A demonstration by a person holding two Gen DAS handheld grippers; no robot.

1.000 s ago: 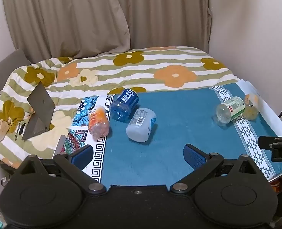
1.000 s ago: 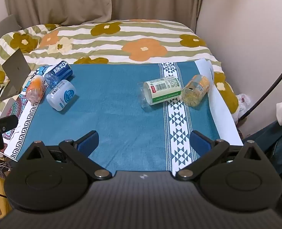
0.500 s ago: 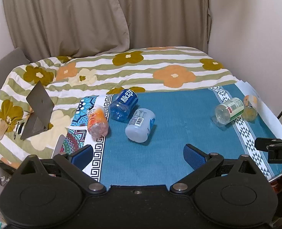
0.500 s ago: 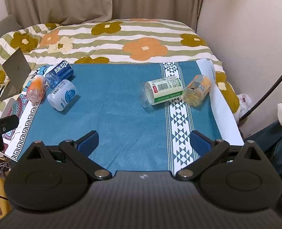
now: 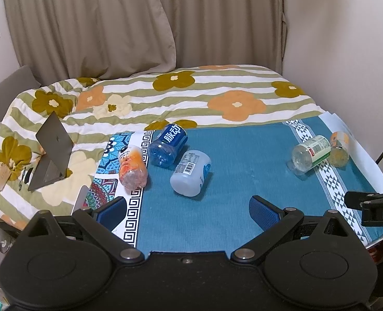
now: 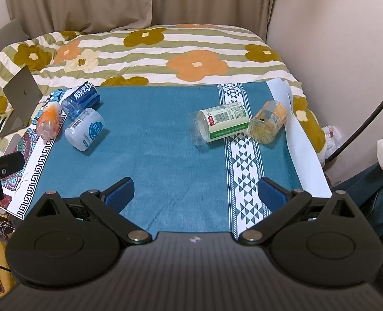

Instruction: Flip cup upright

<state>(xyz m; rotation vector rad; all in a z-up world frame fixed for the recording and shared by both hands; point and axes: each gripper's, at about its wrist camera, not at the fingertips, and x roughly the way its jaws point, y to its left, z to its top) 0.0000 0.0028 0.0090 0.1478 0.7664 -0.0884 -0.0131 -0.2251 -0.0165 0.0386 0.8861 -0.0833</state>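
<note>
Several cut-bottle cups lie on their sides on a blue cloth (image 5: 243, 160). At the left are an orange cup (image 5: 132, 169), a blue cup (image 5: 168, 145) and a white cup (image 5: 191, 173). At the right are a green-labelled cup (image 5: 311, 150) and a yellow-orange cup (image 5: 339, 148). The right wrist view shows them too: orange cup (image 6: 48, 120), blue cup (image 6: 81, 100), white cup (image 6: 85, 129), green-labelled cup (image 6: 220, 122), yellow-orange cup (image 6: 268, 121). My left gripper (image 5: 187, 207) is open and empty, near the cloth's front edge. My right gripper (image 6: 195, 193) is open and empty, short of the right pair.
A floral striped quilt (image 5: 217, 98) covers the bed behind the cloth. A grey folded stand (image 5: 52, 153) rests on the quilt at the left. A patterned mat (image 5: 105, 171) lies under the cloth's left edge. Curtains and a wall close the back and right.
Both wrist views have shifted slightly; the cups sit a little further off in the left view. No cup has moved and both grippers stay open.
</note>
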